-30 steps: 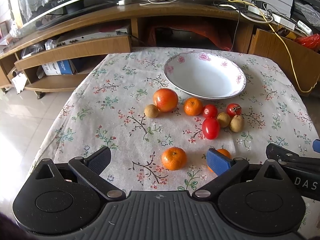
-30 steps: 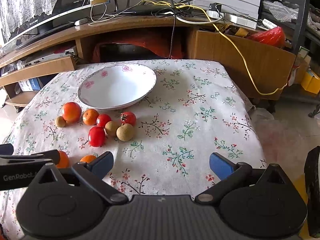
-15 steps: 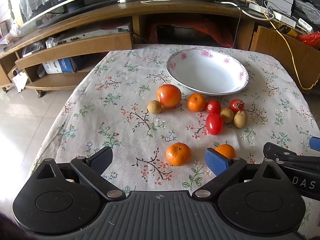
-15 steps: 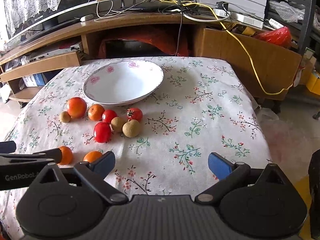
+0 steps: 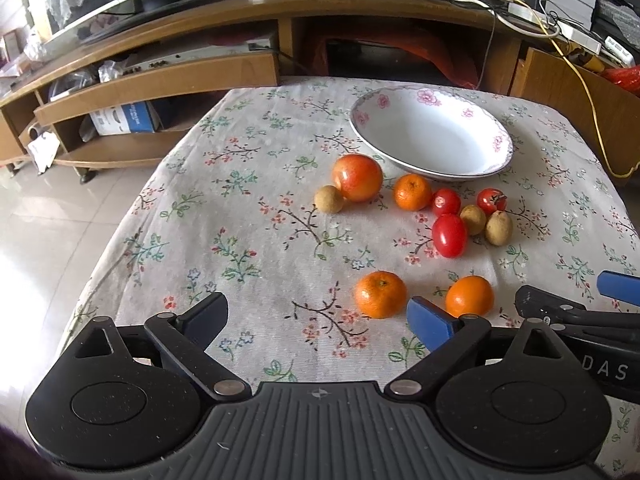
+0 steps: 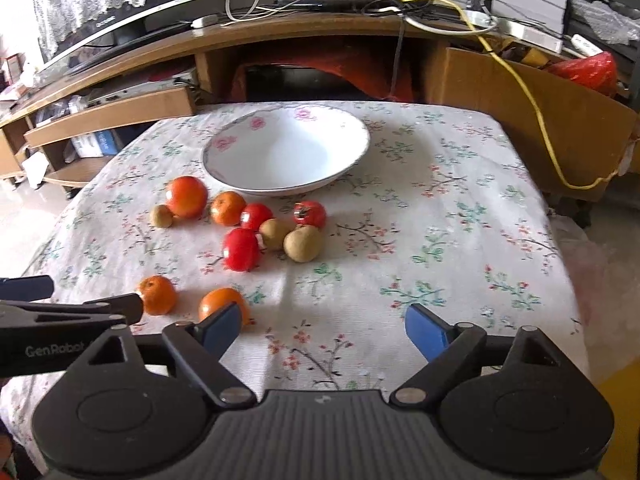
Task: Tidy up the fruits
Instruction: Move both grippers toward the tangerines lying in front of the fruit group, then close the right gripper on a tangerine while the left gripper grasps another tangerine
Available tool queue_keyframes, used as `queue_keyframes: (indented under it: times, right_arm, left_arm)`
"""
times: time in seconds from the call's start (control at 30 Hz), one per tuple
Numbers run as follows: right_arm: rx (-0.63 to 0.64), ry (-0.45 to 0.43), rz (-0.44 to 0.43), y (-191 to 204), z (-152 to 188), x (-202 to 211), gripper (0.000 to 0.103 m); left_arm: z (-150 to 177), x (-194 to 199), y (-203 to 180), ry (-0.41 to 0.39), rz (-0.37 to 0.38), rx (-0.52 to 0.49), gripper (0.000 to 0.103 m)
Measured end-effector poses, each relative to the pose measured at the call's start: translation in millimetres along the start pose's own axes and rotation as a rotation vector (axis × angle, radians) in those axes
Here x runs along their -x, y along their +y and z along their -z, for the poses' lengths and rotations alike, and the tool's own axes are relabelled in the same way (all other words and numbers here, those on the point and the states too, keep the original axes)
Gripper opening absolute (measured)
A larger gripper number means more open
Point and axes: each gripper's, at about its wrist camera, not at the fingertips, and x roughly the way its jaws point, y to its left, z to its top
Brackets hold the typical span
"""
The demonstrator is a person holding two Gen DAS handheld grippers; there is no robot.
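**Both grippers spread at the near edge, fruit loose, bowl empty**

Nearest: left gripper, jaws spread wide, pinching nothing. It hangs low over the floral tablecloth, aimed at open cloth just left of the two closest mandarins. Right gripper likewise spread and empty; its left pad sits in front of one mandarin, hiding part of it.

Just beyond the fingers: near-left mandarin and near-right mandarin, near each other but apart, well clear of the main cluster. Likely the first picks, being closest to the spread jaws.

Mid-table cluster, strung along the bowl's near side: a longan touching a large red-orange apple; a third mandarin; a small cherry tomato; a larger cherry tomato; two more longans side by side; a tomato with green calyx.

Farther: white flower-rimmed bowl, nothing in it, presumably the collecting dish, placed within reach of both arms.

Beyond: wooden TV stand, cables on top.

Judgement: sorting not yet begun.
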Motion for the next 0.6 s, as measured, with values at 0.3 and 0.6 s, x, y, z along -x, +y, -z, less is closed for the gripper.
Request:
queue_keyframes:
  times: [0.3, 0.6]
  right_arm:
    - [0.055, 0.030, -0.113, 15.0, -3.8, -10.1, 0.071]
    - [0.117, 0.073, -0.229, 32.7, -8.7, -27.3, 0.051]
  left_arm:
    - [0.6, -3.0, 12.1, 0.013, -0.018, -0.002, 0.095]
    - [3.2, -13.4, 26.3, 0.049, -0.029, 0.020, 0.091]
